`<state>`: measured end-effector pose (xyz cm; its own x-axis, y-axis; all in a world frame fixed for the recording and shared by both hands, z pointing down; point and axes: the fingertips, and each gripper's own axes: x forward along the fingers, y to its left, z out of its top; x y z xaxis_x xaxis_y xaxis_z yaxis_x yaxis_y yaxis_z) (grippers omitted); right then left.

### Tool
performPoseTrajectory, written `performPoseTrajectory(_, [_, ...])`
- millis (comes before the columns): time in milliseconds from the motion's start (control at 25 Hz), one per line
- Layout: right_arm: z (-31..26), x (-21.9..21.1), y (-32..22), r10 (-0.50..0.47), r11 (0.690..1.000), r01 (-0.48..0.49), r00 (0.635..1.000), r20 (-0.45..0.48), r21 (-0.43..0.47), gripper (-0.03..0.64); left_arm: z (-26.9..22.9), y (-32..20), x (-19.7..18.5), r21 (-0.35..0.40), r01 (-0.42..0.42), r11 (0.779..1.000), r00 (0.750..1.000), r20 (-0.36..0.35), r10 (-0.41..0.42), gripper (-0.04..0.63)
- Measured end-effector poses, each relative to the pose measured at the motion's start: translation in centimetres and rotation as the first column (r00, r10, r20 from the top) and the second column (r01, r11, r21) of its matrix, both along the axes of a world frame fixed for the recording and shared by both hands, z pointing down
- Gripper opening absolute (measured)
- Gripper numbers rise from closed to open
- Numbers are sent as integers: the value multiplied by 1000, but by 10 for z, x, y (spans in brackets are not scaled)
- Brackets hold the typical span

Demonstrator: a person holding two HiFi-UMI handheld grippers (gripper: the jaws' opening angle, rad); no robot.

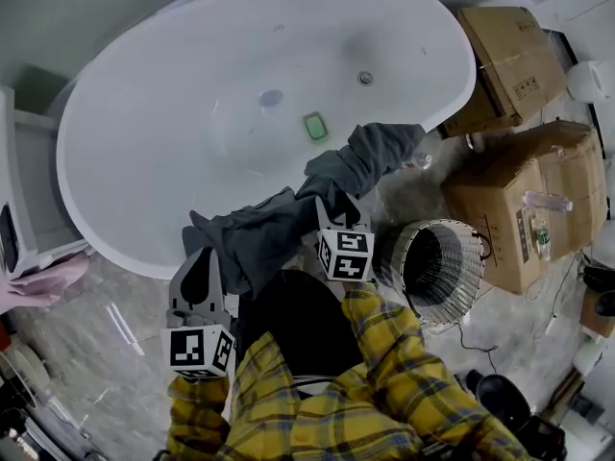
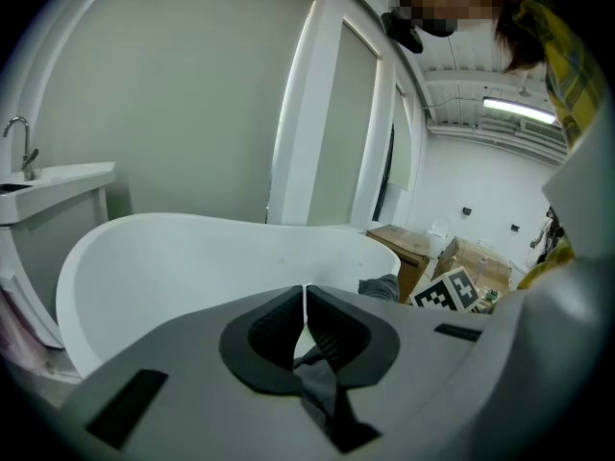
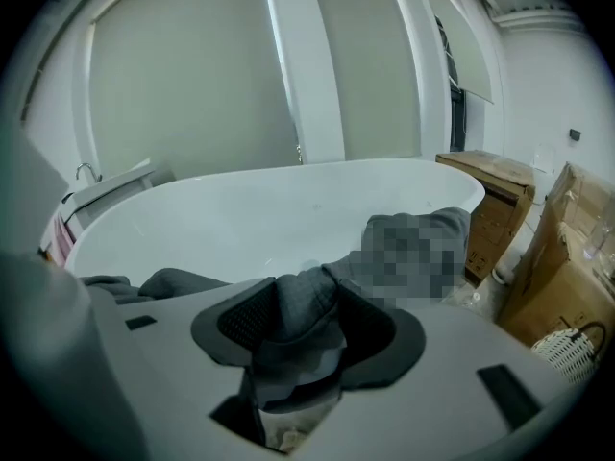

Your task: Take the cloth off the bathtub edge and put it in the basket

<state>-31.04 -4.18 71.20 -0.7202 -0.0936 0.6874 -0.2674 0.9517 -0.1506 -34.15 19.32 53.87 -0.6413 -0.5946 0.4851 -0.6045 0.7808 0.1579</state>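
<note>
A dark grey cloth (image 1: pixel 279 224) lies draped over the near rim of the white bathtub (image 1: pixel 192 113), running from the left up to the right. My right gripper (image 1: pixel 338 203) sits over its middle, jaws wide apart, with a bunched fold of the cloth (image 3: pixel 298 305) between the pads; I cannot see them pressing it. My left gripper (image 1: pixel 197 262) is shut beside the cloth's left end. In the left gripper view the pads (image 2: pixel 332 329) meet, and a grey fold shows through the gap below them. The round wire basket (image 1: pixel 437 267) stands on the floor to the right.
Cardboard boxes (image 1: pixel 524 200) crowd the floor right of the basket, and another box (image 1: pixel 509 56) sits behind the tub's end. A small green item (image 1: pixel 315 126) lies inside the tub. A pink towel (image 1: pixel 48 277) hangs by a white fixture at far left. Yellow plaid sleeves (image 1: pixel 384 382) fill the foreground.
</note>
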Motion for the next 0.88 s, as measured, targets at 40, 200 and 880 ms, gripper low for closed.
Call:
performPoseTrajectory(40, [0, 1, 0, 4, 1000, -4, 1000, 0, 6, 208, 0, 0, 0, 2, -2, 1000, 1000, -2, 2, 23])
performPoseTrajectory(200, [-2, 6, 5, -9, 999, 9, 1000, -13, 43, 94, 1, 1, 0, 8, -13, 1000, 1000, -4, 13, 23])
performPoseTrajectory(880, [-40, 12, 19, -40, 994, 46, 997, 61, -102, 46, -6, 5, 8, 10, -35, 999, 999, 18, 35, 23])
